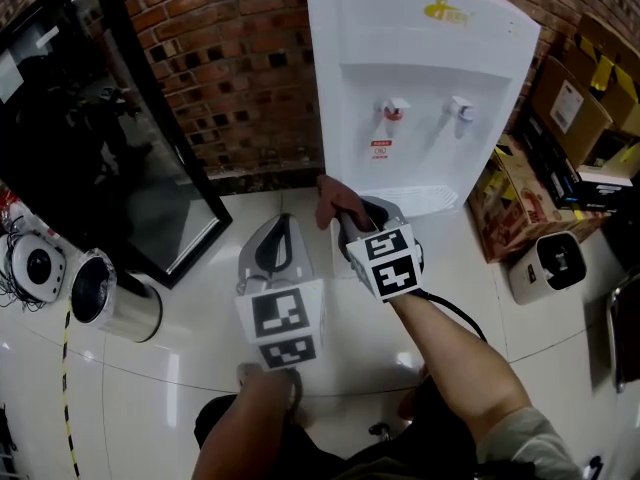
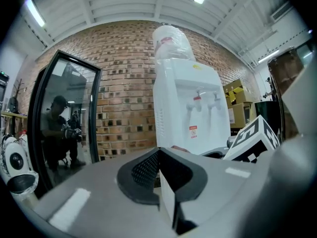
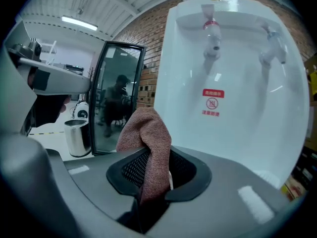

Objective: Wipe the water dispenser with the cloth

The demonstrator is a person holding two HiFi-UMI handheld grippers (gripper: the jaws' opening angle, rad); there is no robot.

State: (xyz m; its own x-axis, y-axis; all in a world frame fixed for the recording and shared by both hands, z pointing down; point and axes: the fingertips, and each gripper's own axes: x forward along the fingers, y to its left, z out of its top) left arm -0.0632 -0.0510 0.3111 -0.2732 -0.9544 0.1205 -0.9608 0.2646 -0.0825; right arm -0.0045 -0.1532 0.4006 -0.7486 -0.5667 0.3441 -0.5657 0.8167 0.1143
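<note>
left tongs (image 1: 283,220): shut on nothing, hanging low over the floor just beside my other pair. If I forget them they could knock the right ones mid-stroke.
right tongs (image 1: 347,216): clamped on the cloth (image 3: 146,129), aimed at the lower front of the machine.
cloth: only a fold is pinched and the rest bunches up past the tips. It looks just short of the plastic. Dragging it hard could yank it free, I reckon.
drip tray (image 1: 428,201): right ahead of the cloth, so a bump might pop it loose.
taps (image 1: 393,109): higher up. Snag a lever and water runs onto the floor.
water dispenser (image 1: 420,78): on the floor against the brick wall. Pushing too hard might rock it.
</note>
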